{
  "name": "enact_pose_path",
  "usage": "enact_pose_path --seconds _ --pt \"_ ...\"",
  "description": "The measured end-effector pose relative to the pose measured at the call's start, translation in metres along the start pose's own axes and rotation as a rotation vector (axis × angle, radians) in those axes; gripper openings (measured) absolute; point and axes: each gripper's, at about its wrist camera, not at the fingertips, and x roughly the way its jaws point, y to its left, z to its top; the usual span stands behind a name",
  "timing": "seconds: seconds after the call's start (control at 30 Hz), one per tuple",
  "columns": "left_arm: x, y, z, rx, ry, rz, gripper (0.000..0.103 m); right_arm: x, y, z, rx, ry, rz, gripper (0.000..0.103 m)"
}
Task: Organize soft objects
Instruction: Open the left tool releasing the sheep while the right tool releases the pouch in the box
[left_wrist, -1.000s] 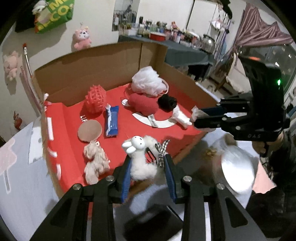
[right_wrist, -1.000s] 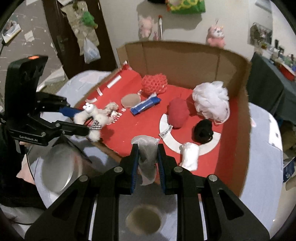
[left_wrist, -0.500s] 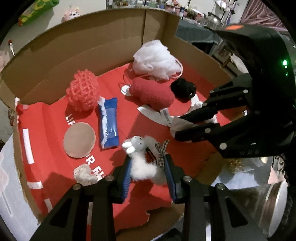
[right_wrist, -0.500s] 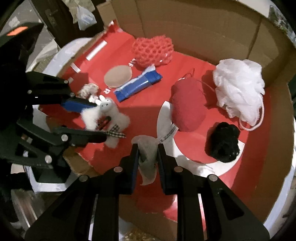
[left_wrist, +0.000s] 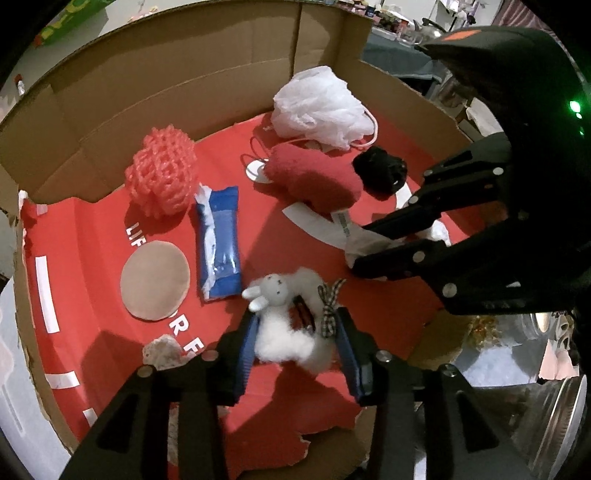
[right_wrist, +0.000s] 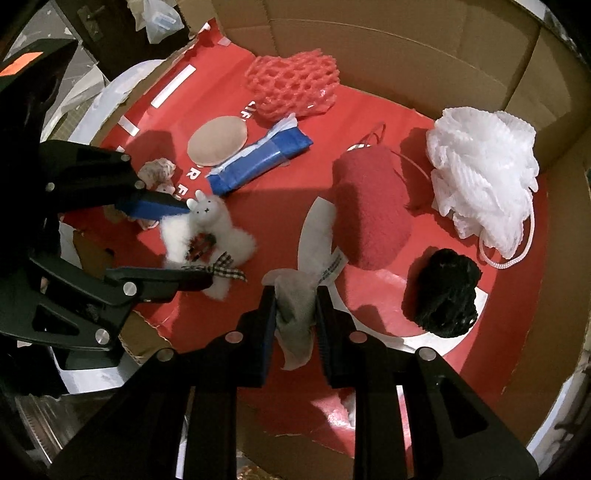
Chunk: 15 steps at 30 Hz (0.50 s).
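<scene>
A white bunny plush with a checked ribbon lies on the red floor of a cardboard box. My left gripper stands around it with its jaws opening; the right pad is clear of the fur. In the right wrist view the bunny sprawls loose between the left gripper's fingers. My right gripper is shut on a pale grey cloth, which hangs just above the box floor near the front edge. The left wrist view shows the same cloth pinched in the right gripper.
In the box lie a pink mesh ball, a blue packet, a beige round pad, a red plush roll, a white bath pouf, a black fluffy lump and a small cream knit. Cardboard walls rise behind and at the sides.
Both grippers came down and forward over the box. The left jaws have widened and the bunny has slumped onto the red floor. The right gripper still pinches the cloth.
</scene>
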Motion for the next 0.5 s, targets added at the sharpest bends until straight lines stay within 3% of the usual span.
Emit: enact_pose_path --seconds 0.2,0.4,0.47,0.5 --pt "0.005 0.001 0.003 -0.005 0.002 0.006 0.047 -0.001 0.002 0.000 -0.011 0.004 -0.010 0.023" --pt "-0.001 0.000 0.001 -0.013 -0.016 0.021 0.056 0.003 0.004 0.005 -0.009 0.003 -0.010 0.026" --pt "-0.004 0.002 0.000 -0.025 -0.026 0.023 0.061 0.002 0.005 0.004 -0.009 0.001 -0.016 0.034" --pt "-0.006 0.002 0.000 -0.032 -0.032 0.024 0.062 0.002 0.005 0.004 -0.006 -0.002 -0.021 0.053"
